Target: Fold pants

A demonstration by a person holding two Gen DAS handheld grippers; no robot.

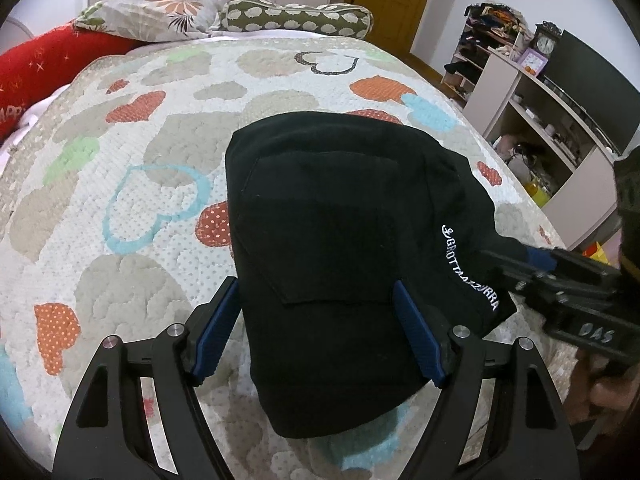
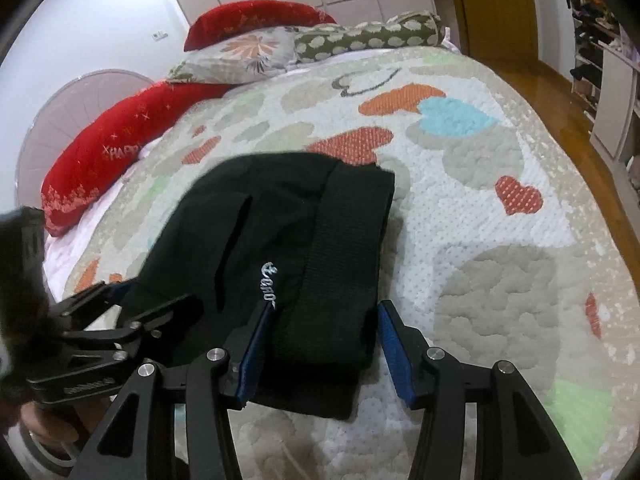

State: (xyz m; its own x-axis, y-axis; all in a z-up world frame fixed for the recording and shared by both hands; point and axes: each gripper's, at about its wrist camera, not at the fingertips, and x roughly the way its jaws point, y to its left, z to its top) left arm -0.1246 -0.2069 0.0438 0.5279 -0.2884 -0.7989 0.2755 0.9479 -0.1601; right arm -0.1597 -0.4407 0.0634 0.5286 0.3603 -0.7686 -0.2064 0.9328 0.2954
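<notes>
The black pants [image 1: 340, 208] lie folded into a compact bundle on the bed, with white lettering along one edge. In the left wrist view my left gripper [image 1: 315, 284] stands open and wide, its blue pads [image 1: 218, 332] on either side of the bundle's near end. My right gripper [image 1: 520, 264] comes in from the right at the lettered edge. In the right wrist view the pants [image 2: 280, 216] show their ribbed waistband, which runs between the blue pads [image 2: 394, 336] of my open right gripper [image 2: 324, 306]. My left gripper [image 2: 120, 300] is at the bundle's left edge.
A quilt [image 1: 140, 152] with coloured hearts covers the bed. Red and patterned pillows [image 1: 160, 8] lie at its far end. Shelves with clutter [image 1: 528, 120] stand off the bed's right side, with wooden floor [image 2: 552, 92] and a door [image 2: 492, 0] beyond. A hand [image 2: 52, 420] holds the left gripper.
</notes>
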